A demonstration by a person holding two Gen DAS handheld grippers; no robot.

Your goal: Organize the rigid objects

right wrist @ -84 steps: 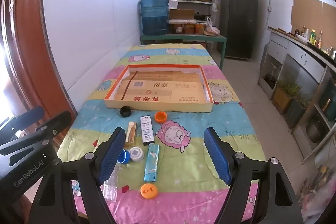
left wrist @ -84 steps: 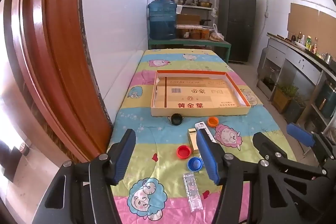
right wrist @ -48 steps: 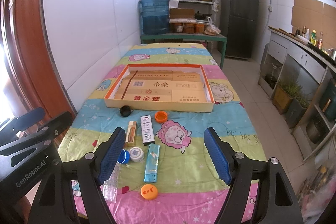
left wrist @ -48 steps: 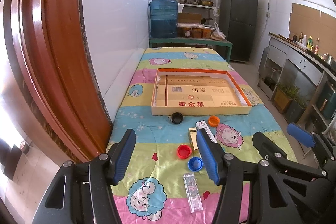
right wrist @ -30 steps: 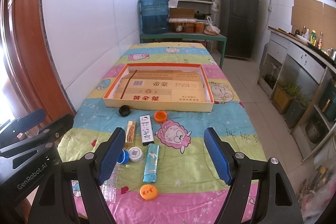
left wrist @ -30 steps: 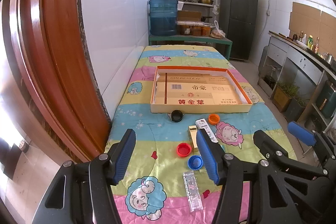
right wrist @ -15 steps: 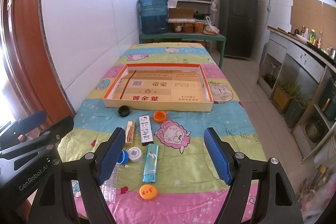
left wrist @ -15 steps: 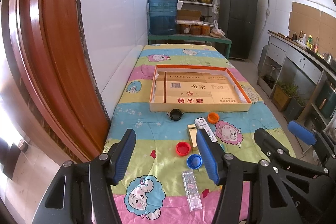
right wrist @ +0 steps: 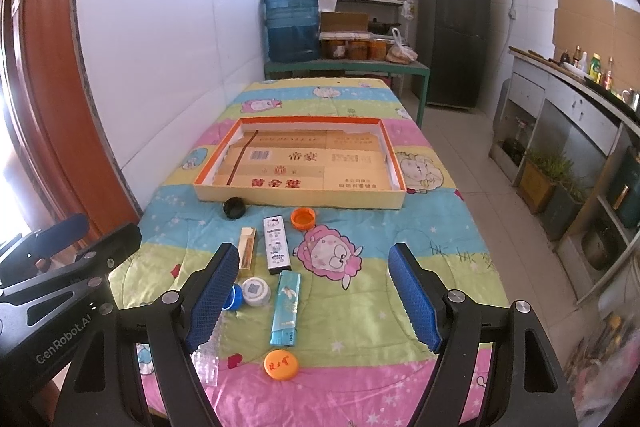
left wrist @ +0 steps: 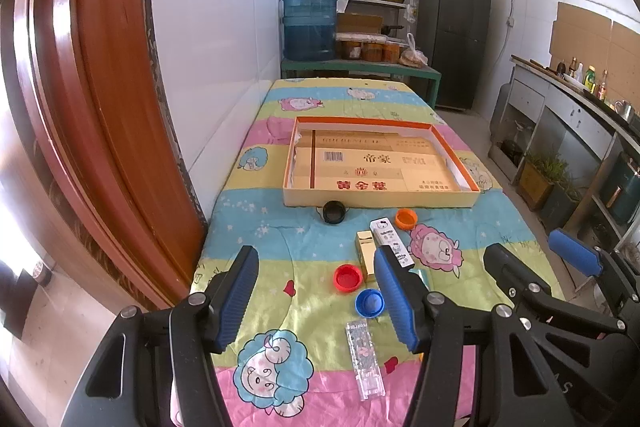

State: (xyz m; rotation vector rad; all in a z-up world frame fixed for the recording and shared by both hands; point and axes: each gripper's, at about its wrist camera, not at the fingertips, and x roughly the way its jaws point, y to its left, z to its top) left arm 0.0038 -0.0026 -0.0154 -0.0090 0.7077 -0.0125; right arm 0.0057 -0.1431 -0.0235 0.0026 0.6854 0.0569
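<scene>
A shallow cardboard box [left wrist: 380,195] [right wrist: 298,198] with an orange rim lies on the colourful tablecloth. In front of it lie small items: a black cap [left wrist: 333,211] [right wrist: 234,207], an orange cap [left wrist: 406,218] [right wrist: 303,218], a white Hello Kitty lighter [right wrist: 276,245], a tan lighter [right wrist: 247,251], a red cap [left wrist: 348,277], a blue cap [left wrist: 369,302], a white cap [right wrist: 256,290], a teal lighter [right wrist: 286,309], an orange lid [right wrist: 281,364] and a clear case [left wrist: 365,359]. My left gripper [left wrist: 314,301] and right gripper [right wrist: 312,297] hang open and empty above the near edge.
A white tiled wall [left wrist: 216,47] and a red door frame [left wrist: 80,87] run along the left. A green table with a blue water jug [left wrist: 309,23] stands behind, with shelves and a dark fridge [right wrist: 454,27]. A counter [right wrist: 580,107] lines the right.
Both views have shifted slightly; the table items sit a little lower and closer in frame. Both grippers stay open and empty. No item has moved.
</scene>
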